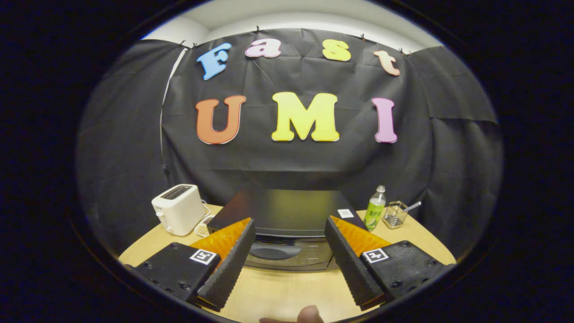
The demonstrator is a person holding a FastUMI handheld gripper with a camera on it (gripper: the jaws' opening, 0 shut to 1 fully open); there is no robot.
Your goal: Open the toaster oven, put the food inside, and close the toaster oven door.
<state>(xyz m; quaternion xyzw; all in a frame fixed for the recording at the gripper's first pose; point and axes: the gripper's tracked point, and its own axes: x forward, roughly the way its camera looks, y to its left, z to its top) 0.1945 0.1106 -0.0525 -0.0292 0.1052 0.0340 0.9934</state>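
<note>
While the gripper (pixel 290 233) hangs over the wooden counter (pixel 287 291) with its fingers spread wide and holding nothing, the black toaster oven (pixel 287 224) sits just ahead of them, door closed. A white toaster (pixel 178 209) stands beyond the left finger; a green bottle (pixel 375 209) and a wire basket (pixel 395 215) beyond the right.

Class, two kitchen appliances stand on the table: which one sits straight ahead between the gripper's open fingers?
The dark toaster oven, straight ahead between the open gripper's fingers. The white pop-up toaster stands off to its left, outside them.
</note>
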